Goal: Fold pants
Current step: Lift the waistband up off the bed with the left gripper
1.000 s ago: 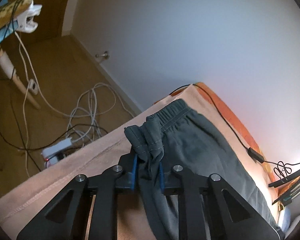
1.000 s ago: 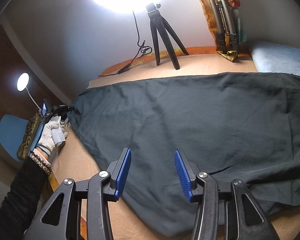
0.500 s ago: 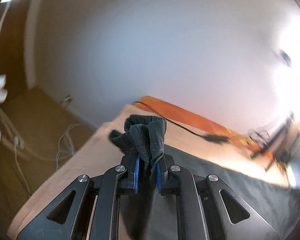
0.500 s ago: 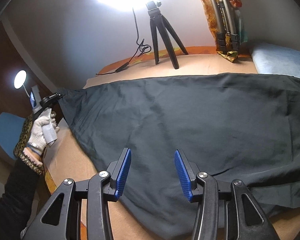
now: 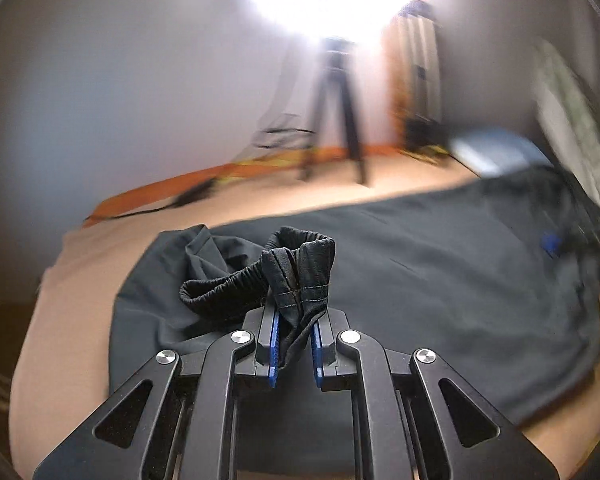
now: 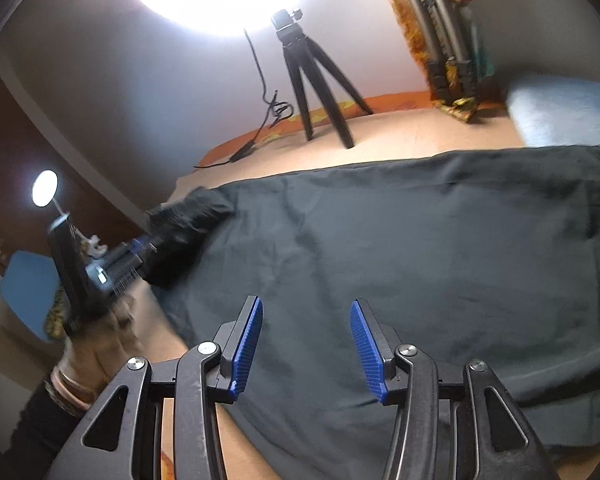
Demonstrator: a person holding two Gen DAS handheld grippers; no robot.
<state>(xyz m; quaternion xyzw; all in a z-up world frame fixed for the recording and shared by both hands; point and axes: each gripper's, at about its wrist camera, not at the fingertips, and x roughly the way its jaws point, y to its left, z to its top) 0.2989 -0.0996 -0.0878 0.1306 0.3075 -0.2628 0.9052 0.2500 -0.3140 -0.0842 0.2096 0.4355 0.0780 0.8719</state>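
No writing, label, brand, number or sign is showing legibly in either wrist view. Motion blur is smearing the far side of the left wrist view, so any marking there is staying unreadable.

Support surface: a bed [image 6: 400, 148] covered by a peach sheet, with an orange strip along its far edge at the wall. Dark pants [image 6: 400, 272] lie spread flat across the middle of it. Beyond the pants stands a black tripod [image 6: 320, 92], a black cable [image 6: 256, 136] just left of the tripod. A light-blue pillow [image 6: 564, 108] lies right of the tripod.
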